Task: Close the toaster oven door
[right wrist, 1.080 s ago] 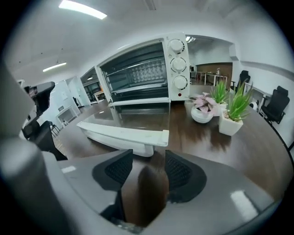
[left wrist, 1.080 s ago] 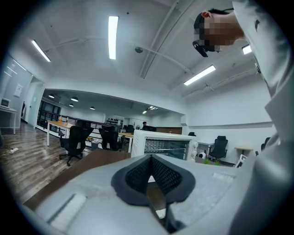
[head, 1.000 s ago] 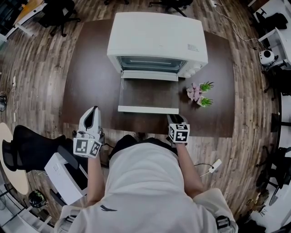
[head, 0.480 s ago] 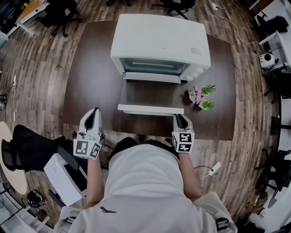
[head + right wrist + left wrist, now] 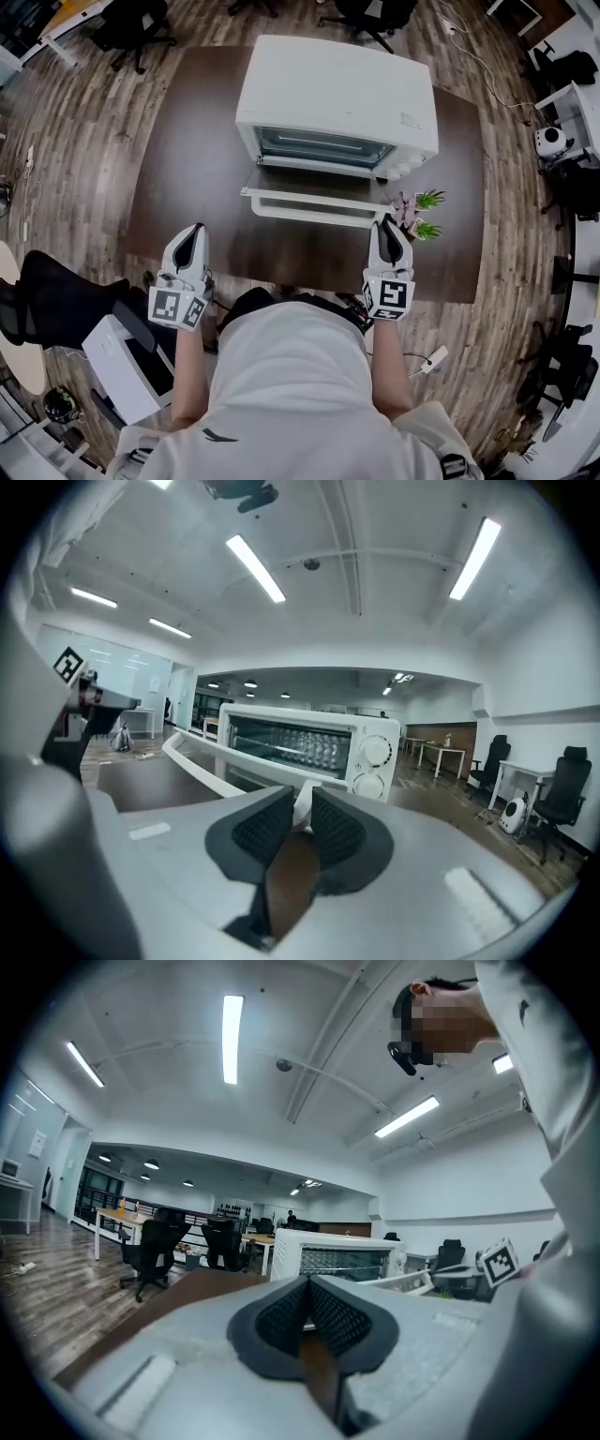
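Note:
The white toaster oven (image 5: 337, 89) stands at the back of the dark table (image 5: 187, 178). Its door (image 5: 319, 199) hangs partly raised, with the white handle bar (image 5: 314, 212) along its front edge. My right gripper (image 5: 387, 222) is at the right end of that handle. In the right gripper view its jaws (image 5: 302, 803) are closing, and the pads press on the handle's white end (image 5: 302, 808). The oven (image 5: 300, 742) fills the view behind. My left gripper (image 5: 192, 231) hovers near the table's front left edge, shut (image 5: 307, 1283) and empty, apart from the oven (image 5: 337, 1255).
Two small potted plants (image 5: 417, 214) stand just right of the door, close to my right gripper. A white box (image 5: 127, 361) lies on the floor at the left. Office chairs (image 5: 141, 23) stand beyond the table on the wooden floor.
My right gripper moved forward and to the right, to the handle's end, and closed on it. The door rose from lying flat to partly raised. The left gripper hardly moved.

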Available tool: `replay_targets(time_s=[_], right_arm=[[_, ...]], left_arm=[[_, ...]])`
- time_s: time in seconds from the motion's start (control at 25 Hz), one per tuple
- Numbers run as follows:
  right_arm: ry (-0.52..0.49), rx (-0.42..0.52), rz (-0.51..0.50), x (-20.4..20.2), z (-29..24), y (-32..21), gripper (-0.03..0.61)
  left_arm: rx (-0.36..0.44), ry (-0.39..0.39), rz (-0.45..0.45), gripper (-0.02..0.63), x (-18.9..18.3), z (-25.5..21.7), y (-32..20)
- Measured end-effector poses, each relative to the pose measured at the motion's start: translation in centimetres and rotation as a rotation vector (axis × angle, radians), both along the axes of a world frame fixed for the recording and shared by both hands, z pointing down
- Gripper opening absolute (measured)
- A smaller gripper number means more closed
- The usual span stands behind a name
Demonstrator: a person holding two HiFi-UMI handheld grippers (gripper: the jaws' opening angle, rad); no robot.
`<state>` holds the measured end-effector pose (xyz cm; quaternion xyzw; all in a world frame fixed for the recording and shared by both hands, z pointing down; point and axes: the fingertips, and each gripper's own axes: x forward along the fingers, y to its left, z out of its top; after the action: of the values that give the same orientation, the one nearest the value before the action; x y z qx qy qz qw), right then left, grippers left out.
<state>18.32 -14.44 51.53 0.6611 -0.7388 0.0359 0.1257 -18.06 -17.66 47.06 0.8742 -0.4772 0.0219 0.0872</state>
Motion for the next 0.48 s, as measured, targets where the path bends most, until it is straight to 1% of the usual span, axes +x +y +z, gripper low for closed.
replay_targets(time_s=[0.16,0.2,0.24,0.28,0.48], right_arm=[[-0.029,0.08,0.007,1.0,-3.3,-3.7,0.049],[-0.023,0.093,0.004,1.1,-4.0,-4.7,0.035],[-0.014,0.104,0.005,1.2,-4.5,-5.6,0.009],[-0.01,0.115,0.01,1.3,-5.0,-6.6,0.003],[-0.07,0.141,0.038,2.6,-6.5,-10.9,0.002]], left_arm=[[0.002,-0.001,-0.005,0.005,0.1,-0.1,-0.1],[0.002,-0.002,-0.008,0.005,0.0,-0.1,-0.1],[0.002,-0.003,-0.012,0.005,-0.1,-0.1,0.0],[0.002,-0.003,-0.016,0.005,-0.2,-0.2,0.0],[0.001,-0.003,-0.051,0.005,-1.2,-0.2,0.2]])
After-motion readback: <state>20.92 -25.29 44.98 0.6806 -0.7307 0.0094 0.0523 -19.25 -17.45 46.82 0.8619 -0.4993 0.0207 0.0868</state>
